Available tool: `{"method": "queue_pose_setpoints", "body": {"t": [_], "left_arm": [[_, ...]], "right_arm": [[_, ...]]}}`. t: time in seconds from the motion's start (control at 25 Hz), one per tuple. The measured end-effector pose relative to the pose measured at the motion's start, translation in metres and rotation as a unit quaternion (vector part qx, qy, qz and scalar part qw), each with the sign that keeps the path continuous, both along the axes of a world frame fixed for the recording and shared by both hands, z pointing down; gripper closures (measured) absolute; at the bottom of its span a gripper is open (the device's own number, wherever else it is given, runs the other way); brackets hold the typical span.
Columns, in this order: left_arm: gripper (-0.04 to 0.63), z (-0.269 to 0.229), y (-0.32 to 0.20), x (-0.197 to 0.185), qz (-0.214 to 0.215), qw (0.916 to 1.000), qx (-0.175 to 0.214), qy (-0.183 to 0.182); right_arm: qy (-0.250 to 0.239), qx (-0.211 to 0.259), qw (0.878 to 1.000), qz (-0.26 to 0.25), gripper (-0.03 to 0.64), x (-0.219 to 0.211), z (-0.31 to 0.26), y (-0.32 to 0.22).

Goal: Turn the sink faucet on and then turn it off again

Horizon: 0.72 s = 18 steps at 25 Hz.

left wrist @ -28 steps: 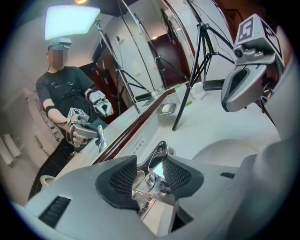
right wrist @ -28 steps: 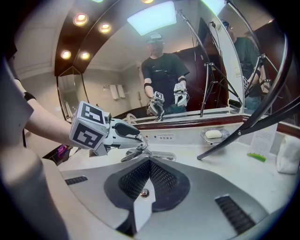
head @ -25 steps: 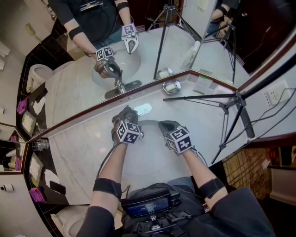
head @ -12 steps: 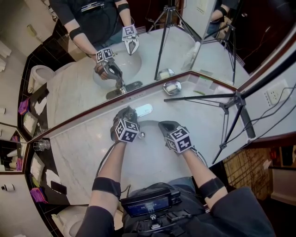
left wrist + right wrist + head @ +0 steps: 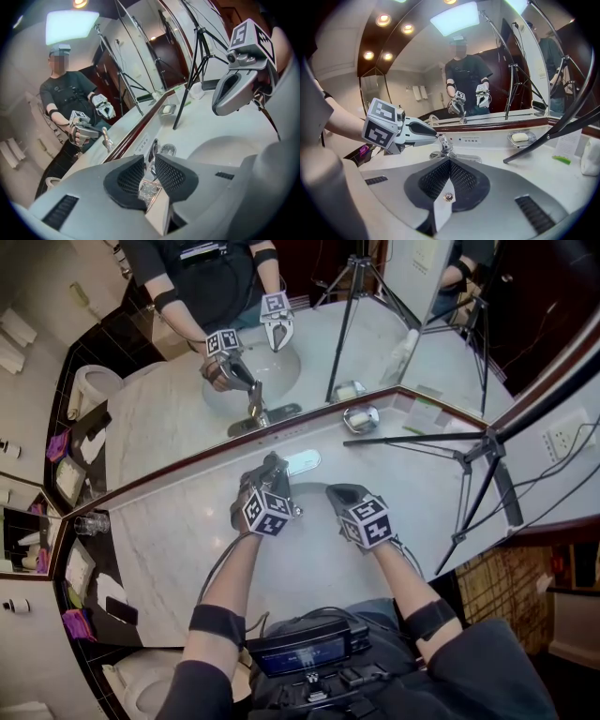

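Here, in the head view, my left gripper (image 5: 272, 468) reaches to the back of the sink (image 5: 314, 491), just under the mirror (image 5: 375, 343). My right gripper (image 5: 337, 493) hovers beside it over the basin.

Left gripper view: my jaws are closing on the faucet's chrome lever (image 5: 152, 157), which fills the narrow gap between the pads.

Right gripper view: my jaws are pressed together on nothing. The faucet (image 5: 443, 143) stands ahead, with the left gripper at its top.

The risk, as I judge it: smooth chrome held only near the pad tips could slip free as I lift, and too hard a pull could splash water.
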<state>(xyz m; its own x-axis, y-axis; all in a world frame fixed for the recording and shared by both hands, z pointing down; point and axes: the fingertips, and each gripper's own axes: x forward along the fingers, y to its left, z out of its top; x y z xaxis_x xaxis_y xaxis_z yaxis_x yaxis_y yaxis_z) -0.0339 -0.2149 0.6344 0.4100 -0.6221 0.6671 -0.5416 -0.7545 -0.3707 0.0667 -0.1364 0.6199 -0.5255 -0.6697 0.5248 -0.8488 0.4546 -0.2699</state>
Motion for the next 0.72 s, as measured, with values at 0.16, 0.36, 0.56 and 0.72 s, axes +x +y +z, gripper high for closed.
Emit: {"method": "queue_pose_setpoints", "body": {"t": [0.16,0.36,0.56,0.72], "left_arm": [[0.557,-0.018,0.007,-0.016,-0.034,0.9987,0.002,0.038],[0.591,-0.041,0.023,-0.041,-0.081,0.9908,-0.012,0.107],[0.591,-0.065,0.043,-0.069,-0.134,0.9734,-0.047,0.179],[0.591,-0.065,0.058,-0.101,-0.192,0.9512,-0.069,0.231]], "right_arm": [[-0.002,0.008,1.000,-0.009,0.594,-0.009,-0.005,0.000],[-0.002,0.016,1.000,-0.020,0.594,-0.021,-0.013,0.001],[0.005,0.023,0.999,-0.029,0.594,-0.029,-0.019,0.002],[0.012,0.028,0.999,-0.034,0.594,-0.027,-0.021,0.003]]}}
